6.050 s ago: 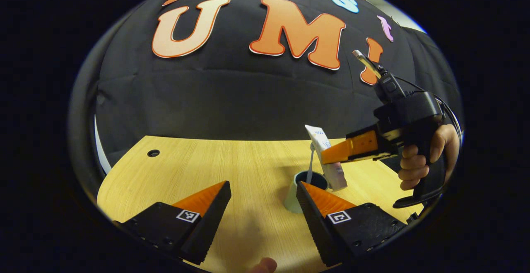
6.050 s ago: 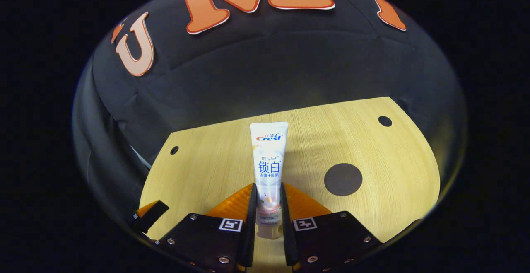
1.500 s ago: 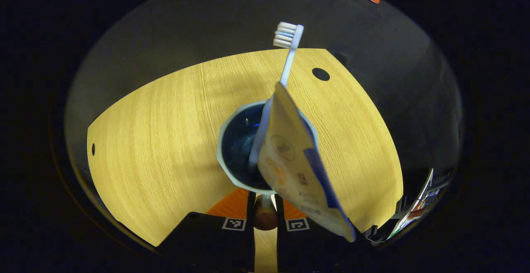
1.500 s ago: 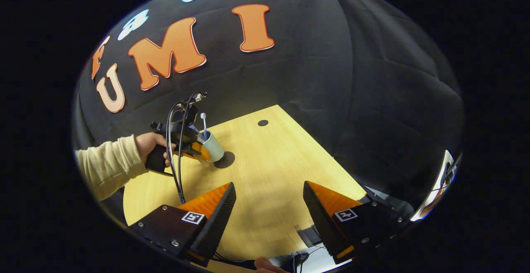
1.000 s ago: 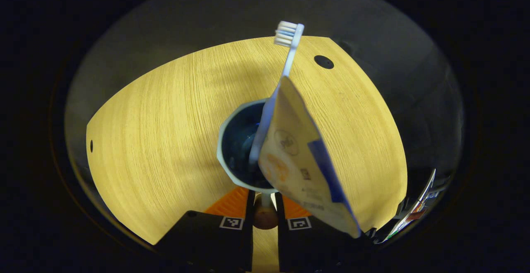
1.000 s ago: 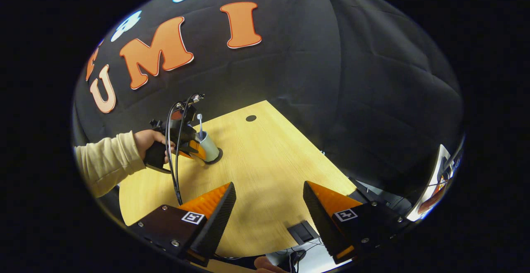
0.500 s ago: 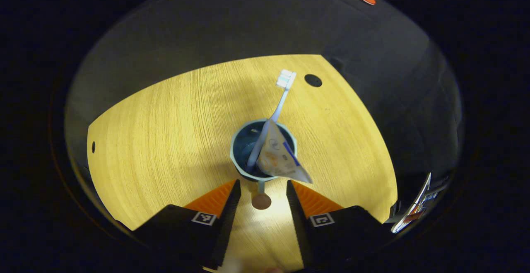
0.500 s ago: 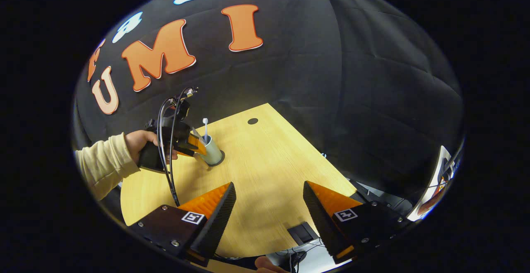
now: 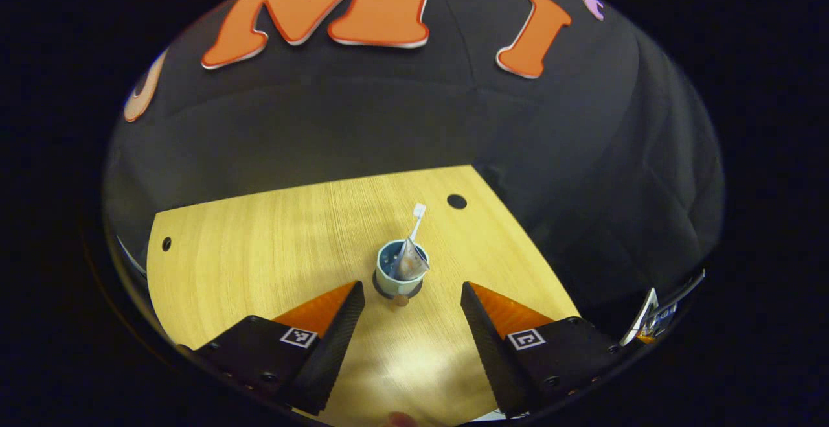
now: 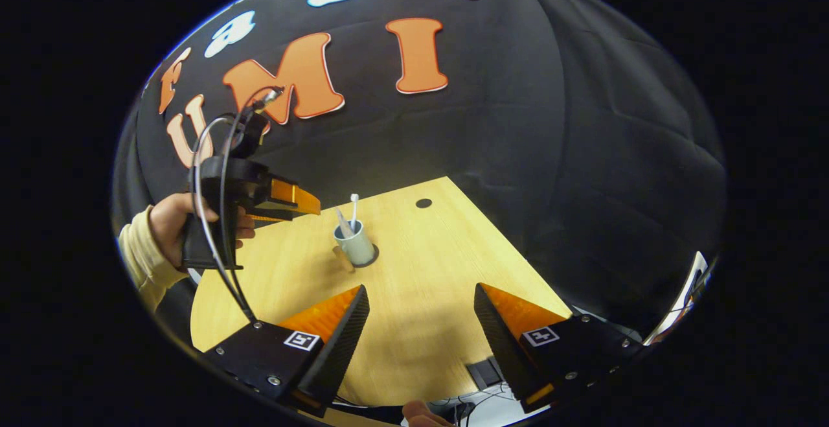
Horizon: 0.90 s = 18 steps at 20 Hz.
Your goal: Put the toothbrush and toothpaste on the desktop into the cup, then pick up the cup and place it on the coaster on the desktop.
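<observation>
Both items sat in the cup (image 9: pixel 400 269), and the cup stood on the coaster (image 9: pixel 396 291): the task looked done.
The pale cup, toothbrush (image 9: pixel 416 218) and toothpaste (image 9: pixel 411 262) leaning out, stood upright mid-table (image 9: pixel 259 252). Left tongs (image 9: pixel 409 313) and right tongs (image 10: pixel 420 320) were released, well apart from it.

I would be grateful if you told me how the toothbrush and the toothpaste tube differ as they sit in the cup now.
The toothbrush is a thin stick, while the toothpaste tube is broad and flat. The toothbrush rises well above the rim of the cup; the toothpaste tube clears it only a little. Both stand tilted inside the cup, which rests on the dark coaster.
</observation>
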Tool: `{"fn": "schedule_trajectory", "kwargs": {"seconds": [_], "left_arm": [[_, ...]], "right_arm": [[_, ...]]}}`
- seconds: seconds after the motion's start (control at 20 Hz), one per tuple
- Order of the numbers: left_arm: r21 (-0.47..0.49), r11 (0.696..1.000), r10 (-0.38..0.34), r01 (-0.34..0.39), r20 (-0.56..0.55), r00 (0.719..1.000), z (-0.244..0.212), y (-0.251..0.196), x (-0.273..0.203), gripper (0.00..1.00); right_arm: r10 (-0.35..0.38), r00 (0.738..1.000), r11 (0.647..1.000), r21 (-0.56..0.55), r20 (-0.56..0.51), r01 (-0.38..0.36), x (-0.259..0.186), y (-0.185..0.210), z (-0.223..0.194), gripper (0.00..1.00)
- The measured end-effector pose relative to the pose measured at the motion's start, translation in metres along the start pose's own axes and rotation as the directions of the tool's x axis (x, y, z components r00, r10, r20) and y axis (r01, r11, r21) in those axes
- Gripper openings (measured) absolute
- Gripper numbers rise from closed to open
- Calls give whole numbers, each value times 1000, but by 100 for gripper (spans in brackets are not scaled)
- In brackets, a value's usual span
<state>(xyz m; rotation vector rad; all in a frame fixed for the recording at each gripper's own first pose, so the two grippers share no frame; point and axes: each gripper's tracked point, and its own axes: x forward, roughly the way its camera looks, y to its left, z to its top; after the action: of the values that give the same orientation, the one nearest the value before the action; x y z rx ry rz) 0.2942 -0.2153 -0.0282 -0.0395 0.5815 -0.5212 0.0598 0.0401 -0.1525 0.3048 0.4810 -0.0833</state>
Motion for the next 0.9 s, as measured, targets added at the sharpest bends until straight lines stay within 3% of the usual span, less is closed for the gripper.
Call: {"fn": "schedule_trajectory", "kwargs": {"seconds": [0.2, 0.6, 0.9], "left_arm": [[-8, 994, 106, -106, 143, 984, 13, 28, -66, 92], [-49, 952, 303, -303, 312, 901, -6, 65, -203, 98], [-85, 929, 366, -362, 373, 853, -44, 65, -256, 98]], "right_arm": [[58, 997, 997, -60, 43, -56, -8, 18, 17, 98], [180, 980, 971, -175, 89, -162, -11, 50, 53, 98], [249, 948, 945, -264, 199, -193, -26, 70, 86, 100]]}}
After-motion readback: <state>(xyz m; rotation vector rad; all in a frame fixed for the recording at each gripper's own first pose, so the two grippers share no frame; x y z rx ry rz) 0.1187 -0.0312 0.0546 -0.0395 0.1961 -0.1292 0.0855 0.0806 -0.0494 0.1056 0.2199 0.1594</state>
